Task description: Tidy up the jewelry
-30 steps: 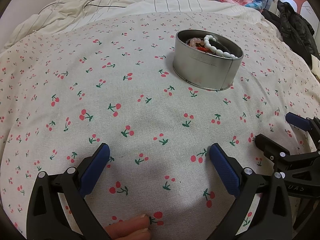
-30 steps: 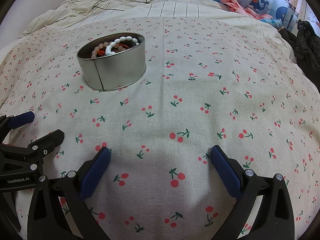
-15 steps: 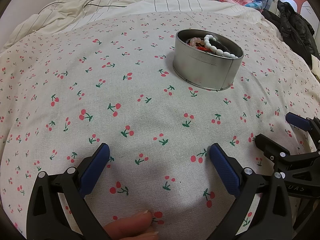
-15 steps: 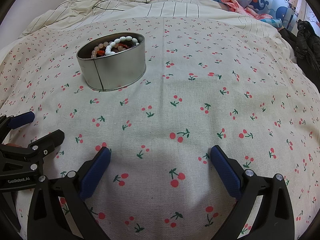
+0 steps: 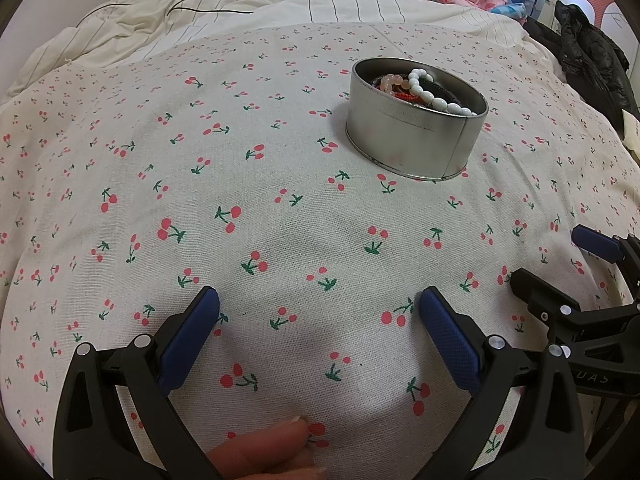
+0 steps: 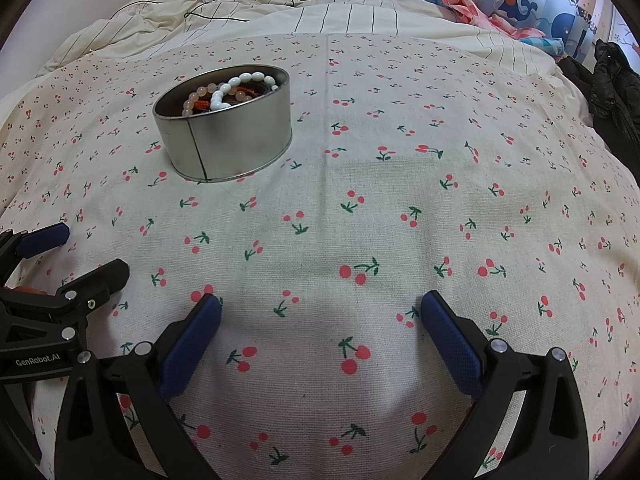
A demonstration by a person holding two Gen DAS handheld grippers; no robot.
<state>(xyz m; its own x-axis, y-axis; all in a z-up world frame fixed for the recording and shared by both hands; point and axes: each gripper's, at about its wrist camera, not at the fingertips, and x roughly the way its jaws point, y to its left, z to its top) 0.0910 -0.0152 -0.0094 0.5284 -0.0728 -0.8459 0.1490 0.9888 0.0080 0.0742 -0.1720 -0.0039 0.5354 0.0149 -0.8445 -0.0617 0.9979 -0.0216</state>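
**A:** Starting closest in, what worries you?

**B:** The left gripper [image 5: 318, 312] has its jaws spread wide, holding nothing, low over the cherry-print bedspread [image 5: 240, 184]. A fingertip [image 5: 276, 440] shows at the bottom edge just under it. The right gripper [image 6: 320, 312] is the same: jaws wide apart, empty, nothing between them but cloth. The two sit side by side, so a reach across each other could knock them together.

**A:** And the cloth itself?

**B:** It looks soft. My guess is that a jaw dipped too low could snag or bunch it.

**A:** Further out?

**B:** The round metal tin [image 6: 228, 136] stands upright on the bedspread, well apart from both grippers, ahead and to the right of the left one, ahead and to the left of the right one. The jewelry is all in it: a white bead bracelet [image 6: 240, 86] on top of a pink bead strand [image 6: 196, 100], with red and dark pieces beneath.

**A:** Risk there?

**B:** On a bed the tin likely has poor footing; a push on its rim could tip it and spill the beads. The white bracelet rides high near the rim, so it could be dragged out. I see no loose jewelry on the bedspread.
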